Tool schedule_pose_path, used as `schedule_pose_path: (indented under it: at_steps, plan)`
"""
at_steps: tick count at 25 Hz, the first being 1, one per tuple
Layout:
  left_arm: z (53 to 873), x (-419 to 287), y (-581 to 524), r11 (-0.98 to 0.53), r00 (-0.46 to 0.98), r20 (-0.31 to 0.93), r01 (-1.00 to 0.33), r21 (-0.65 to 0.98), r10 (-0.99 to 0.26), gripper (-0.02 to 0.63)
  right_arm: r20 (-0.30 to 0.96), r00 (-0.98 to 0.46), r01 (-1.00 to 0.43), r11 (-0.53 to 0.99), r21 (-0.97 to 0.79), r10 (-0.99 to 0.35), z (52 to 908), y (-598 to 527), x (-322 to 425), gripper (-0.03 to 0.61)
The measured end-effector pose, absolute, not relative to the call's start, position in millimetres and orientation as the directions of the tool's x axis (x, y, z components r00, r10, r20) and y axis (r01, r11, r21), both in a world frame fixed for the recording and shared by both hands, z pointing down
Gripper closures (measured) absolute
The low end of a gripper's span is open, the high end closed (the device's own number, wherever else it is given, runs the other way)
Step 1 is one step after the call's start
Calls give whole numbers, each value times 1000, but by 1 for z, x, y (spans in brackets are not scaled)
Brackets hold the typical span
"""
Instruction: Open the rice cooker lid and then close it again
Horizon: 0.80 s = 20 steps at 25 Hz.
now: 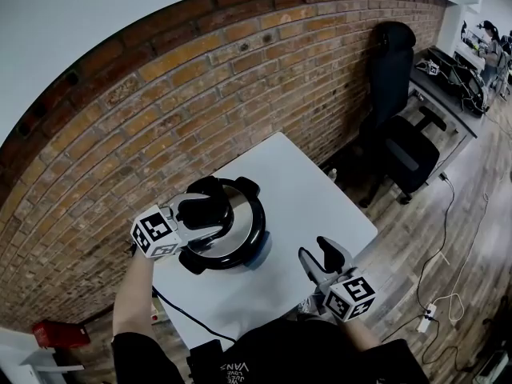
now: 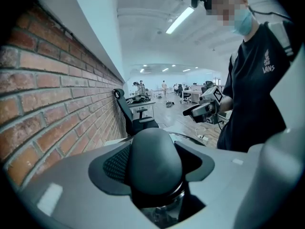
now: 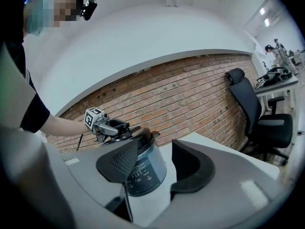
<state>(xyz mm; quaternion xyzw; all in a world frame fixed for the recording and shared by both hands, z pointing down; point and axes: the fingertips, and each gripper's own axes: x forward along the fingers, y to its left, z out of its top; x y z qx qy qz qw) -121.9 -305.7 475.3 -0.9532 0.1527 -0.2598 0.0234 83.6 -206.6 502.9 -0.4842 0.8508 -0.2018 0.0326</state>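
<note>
My left tool (image 1: pixel 214 212) is reaching over the rice cooker (image 1: pixel 258 256), which stands on the white surface (image 1: pixel 320 190) close to the brick wall. Its jaws are set wide round the dark rounded knob (image 2: pixel 152 151) in the middle of the lid (image 1: pixel 244 229). In the left gripper view the knob fills the space between the pads and seems to bear on both, so I read this as a wide pinch on the knob, not an empty spread. The lid looks seated flat on the pot, with its steel ring level and no gap showing at the rim from the head view or from the right gripper view. I judge that I am at one end of the cycle with the lid down. I cannot tell from here whether this is the grip before lifting or the moment before letting go. My right tool (image 1: pixel 320 254) hangs off the near right corner of the surface, well apart from the cooker. Its jaws are spread with nothing between them, and the cooker shows only in the distance through the gap. If the lid has yet to come off, the next move calls for a firm hold on that smooth knob. The black lugs at the rim suggest the lid may need a turn first. Then it wants a straight lift, since nothing steadies the pot.
</note>
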Motion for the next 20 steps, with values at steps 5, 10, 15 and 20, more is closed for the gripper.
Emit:
schedule_pose_path:
  at_steps: [5,10,15,20]
  plan:
    - [474,-122,-305,-955,832,470,-276,-108,-294,330,140,-525,-812,445,-378,-839,504,-205,85,362]
    - [463,-123,-307,-942,838,434,-319,-101,-330,333,137,-518,-816,439,-378,-845,503,-204,89,362]
    - [470,-119,-307,-948,824,470,-295,-120,-316,331,140,-529,-808,447,-384,-837,505,-204,85,362]
    - [474,-120,-307,-948,834,452,-287,-135,-317,330,135,-531,-806,449,-386,-837,503,-204,82,362]
